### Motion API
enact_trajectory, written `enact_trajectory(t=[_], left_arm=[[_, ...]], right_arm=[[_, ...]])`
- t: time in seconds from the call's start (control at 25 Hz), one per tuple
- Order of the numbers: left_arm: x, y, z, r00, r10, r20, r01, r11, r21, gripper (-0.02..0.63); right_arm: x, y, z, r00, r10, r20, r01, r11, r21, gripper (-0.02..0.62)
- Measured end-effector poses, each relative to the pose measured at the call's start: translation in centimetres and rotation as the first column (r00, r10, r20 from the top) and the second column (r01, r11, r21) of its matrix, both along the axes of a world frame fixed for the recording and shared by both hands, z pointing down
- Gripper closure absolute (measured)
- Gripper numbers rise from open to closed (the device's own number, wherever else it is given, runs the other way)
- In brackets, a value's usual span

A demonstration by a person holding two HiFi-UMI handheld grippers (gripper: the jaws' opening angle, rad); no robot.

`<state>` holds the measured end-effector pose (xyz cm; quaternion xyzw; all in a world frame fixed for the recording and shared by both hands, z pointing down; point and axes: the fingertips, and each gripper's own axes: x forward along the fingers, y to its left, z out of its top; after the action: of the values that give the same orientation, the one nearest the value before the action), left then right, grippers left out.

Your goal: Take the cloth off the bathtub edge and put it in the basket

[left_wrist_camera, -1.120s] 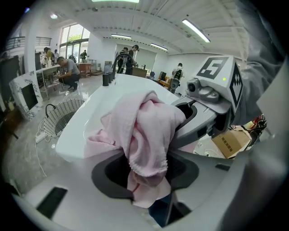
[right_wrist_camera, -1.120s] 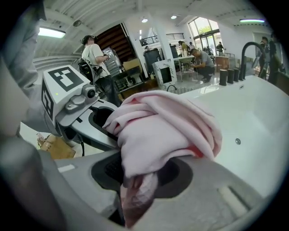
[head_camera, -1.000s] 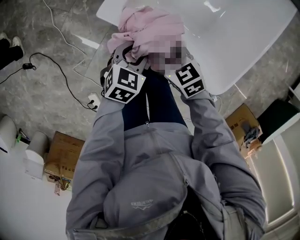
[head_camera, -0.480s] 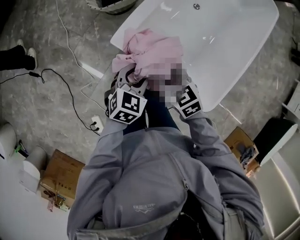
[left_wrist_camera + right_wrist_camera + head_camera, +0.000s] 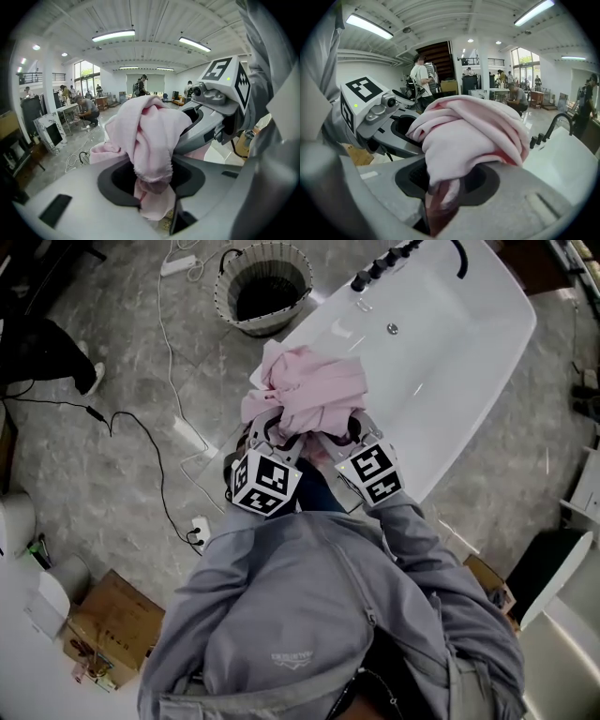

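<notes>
**Pink cloth (image 5: pixel 309 395) gathered in both grippers over the bathtub (image 5: pixel 450 362) rim.**
The soft, terry-like cloth is bunched in loose folds at the tub's left edge. The left gripper (image 5: pixel 274 432) and the right gripper (image 5: pixel 345 430) each have their jaws partly closed and pinch a fold of it. For a clean carry, both grips should probably stay firm and travel together toward the round, stripe-walled basket (image 5: pixel 246 324) on the far-left floor, keeping hanging folds off the smooth, glossy white tub.

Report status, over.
Left gripper and right gripper shut on cloth. Cloth bunched over tub edge. Basket ahead, nothing seen between.
</notes>
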<state>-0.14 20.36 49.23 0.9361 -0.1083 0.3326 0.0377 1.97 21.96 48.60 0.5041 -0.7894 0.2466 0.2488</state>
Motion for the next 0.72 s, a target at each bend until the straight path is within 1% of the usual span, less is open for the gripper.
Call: enact_trajectory(t=[0.2, 0.4, 0.56, 0.72], left_arm=[[-0.5, 0.0, -3.4, 1.000, -0.007, -0.019, 0.008, 0.999, 0.046, 0.449], [-0.6, -0.4, -6.2, 0.999, -0.024, -0.031, 0.027, 0.995, 0.101, 0.451], [-1.5, -0.3, -8.1, 0.997, -0.068, -0.049, 0.074, 0.988, 0.137, 0.453], [-2.6, -0.4, -10.0, 0.990, -0.123, -0.071, 0.134, 0.977, 0.166, 0.454]], right_arm=[[-0.4, 0.0, -3.3, 1.000, 0.000, -0.007, 0.000, 0.999, 0.033, 0.459], [-0.5, -0.5, -5.9, 1.000, -0.002, 0.005, 0.001, 0.997, 0.072, 0.459], [-1.2, -0.4, -7.9, 0.999, -0.034, -0.003, 0.034, 0.993, 0.114, 0.459], [-2.2, -0.7, -9.7, 0.996, -0.086, -0.011, 0.086, 0.984, 0.155, 0.459]])
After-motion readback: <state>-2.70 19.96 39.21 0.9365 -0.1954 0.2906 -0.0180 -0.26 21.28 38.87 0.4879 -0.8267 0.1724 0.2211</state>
